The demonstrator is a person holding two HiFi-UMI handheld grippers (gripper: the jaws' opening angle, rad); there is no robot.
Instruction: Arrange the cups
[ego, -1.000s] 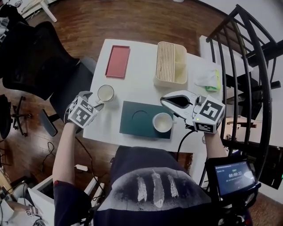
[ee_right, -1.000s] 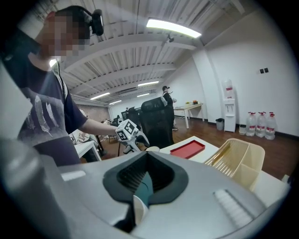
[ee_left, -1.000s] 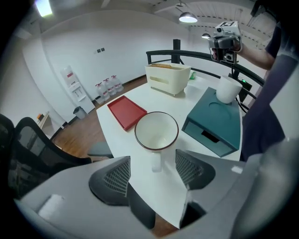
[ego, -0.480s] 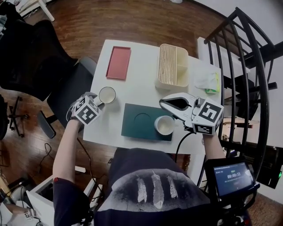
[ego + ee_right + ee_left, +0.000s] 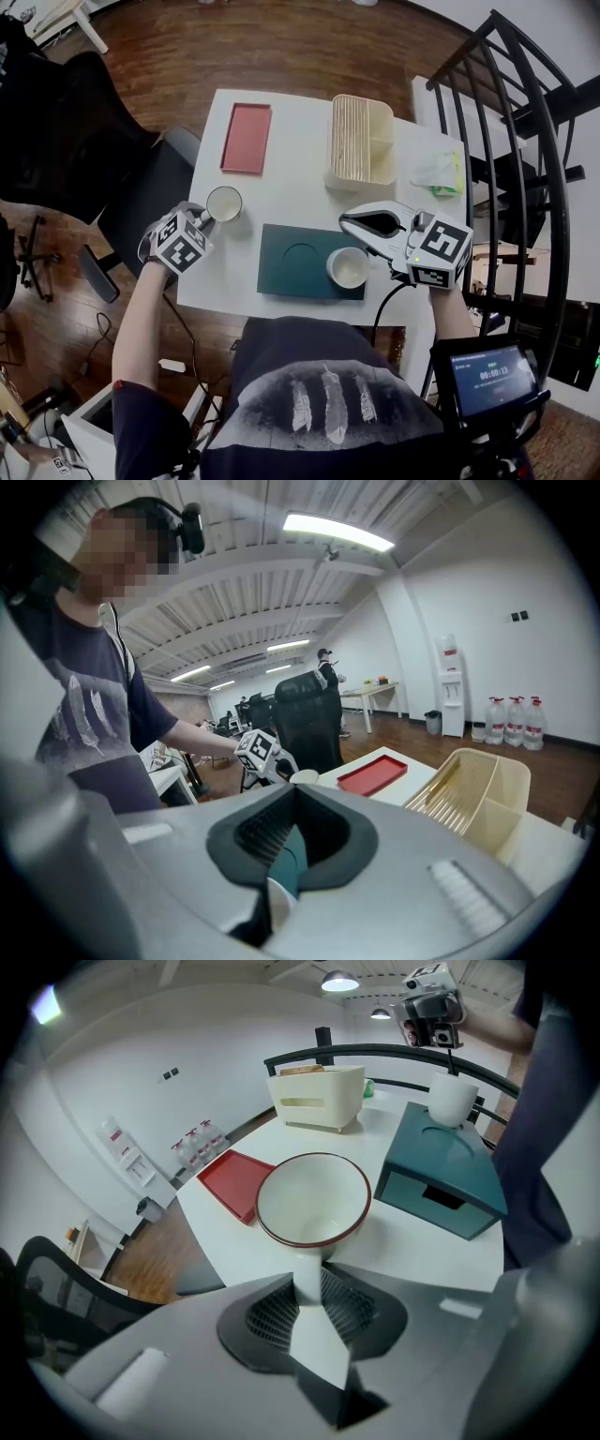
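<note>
Left gripper [image 5: 307,1284] jaws just closed, pinching the handle of the red-rimmed cup [image 5: 314,1199] ahead. I'd lift straight, no roll. Right gripper [image 5: 347,220] shut, empty.

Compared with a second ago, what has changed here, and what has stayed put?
The left gripper has just been closing its jaws on the handle of the red-rimmed cup and now pinches it. The cup itself has not shifted. The right gripper, shut, and the white cup on the teal box stayed put.

Open tabletop [image 5: 298,141] between red tray [image 5: 246,138], rack [image 5: 361,141]
</note>
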